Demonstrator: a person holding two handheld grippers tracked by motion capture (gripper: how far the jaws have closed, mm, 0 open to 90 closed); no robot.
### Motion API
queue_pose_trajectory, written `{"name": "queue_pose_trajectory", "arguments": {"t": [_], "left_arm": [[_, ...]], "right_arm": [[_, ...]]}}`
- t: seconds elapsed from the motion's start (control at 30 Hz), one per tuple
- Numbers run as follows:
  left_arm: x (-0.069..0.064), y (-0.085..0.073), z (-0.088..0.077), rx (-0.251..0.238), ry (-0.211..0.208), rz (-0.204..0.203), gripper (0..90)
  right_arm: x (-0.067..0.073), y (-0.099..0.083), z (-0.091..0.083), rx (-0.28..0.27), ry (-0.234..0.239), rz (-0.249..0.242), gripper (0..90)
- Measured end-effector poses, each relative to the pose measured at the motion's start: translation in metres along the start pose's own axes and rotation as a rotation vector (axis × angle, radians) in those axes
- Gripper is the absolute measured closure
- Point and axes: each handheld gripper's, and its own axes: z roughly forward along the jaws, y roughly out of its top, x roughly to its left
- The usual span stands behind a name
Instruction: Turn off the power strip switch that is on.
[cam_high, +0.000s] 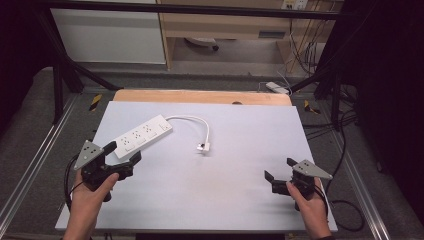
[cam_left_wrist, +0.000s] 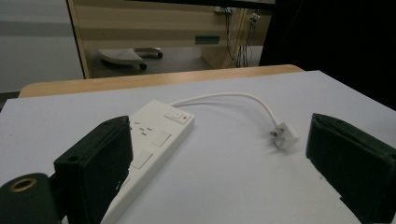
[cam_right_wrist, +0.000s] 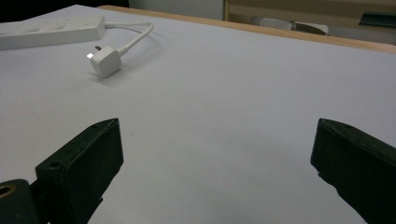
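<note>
White power strip (cam_high: 143, 135) laid diagonally on table (cam_high: 240, 200), plug (cam_high: 203, 147) beside; left gripper (cam_high: 122, 152) held at strip's near end, jaws spread; right gripper (cam_high: 279, 169) well apart, jaws spread

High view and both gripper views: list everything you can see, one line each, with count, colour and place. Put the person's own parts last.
Power strip: one, white, lying flat on the left part of the board, angled toward the far middle.
Cable: one, white, curving from the strip's far end to the plug.
Plug: one, white, loose on the board near its middle, not plugged in.
Board: one, pale grey, covering the wooden table.
Wooden table: one, light brown, edge showing along the far side.
Left gripper: one, black, open, beside the strip's near end.
Right gripper: one, black, open, over bare board at near right.
Hands: two, at the bottom edge, each holding a gripper.
</note>
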Motion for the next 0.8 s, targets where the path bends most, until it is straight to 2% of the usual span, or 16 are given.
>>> {"name": "queue_pose_trajectory", "arguments": {"t": [0.4, 0.67, 0.7, 0.8], "left_arm": [[0.010, 0.016, 0.012, -0.003, 0.017, -0.005, 9.9], [0.018, 0.020, 0.019, 0.011, 0.036, -0.004, 18.3], [0.019, 0.021, 0.020, 0.011, 0.040, -0.002, 22.2], [0.023, 0.024, 0.022, 0.008, 0.051, -0.006, 25.6]], "right_arm": [[0.001, 0.000, 0.000, 0.002, -0.001, -0.001, 2.8], [0.001, 0.000, 0.001, 0.002, -0.004, -0.005, 2.8], [0.000, 0.000, 0.001, 0.002, -0.004, -0.004, 2.8], [0.000, 0.000, 0.001, 0.003, -0.005, -0.002, 2.8]]}}
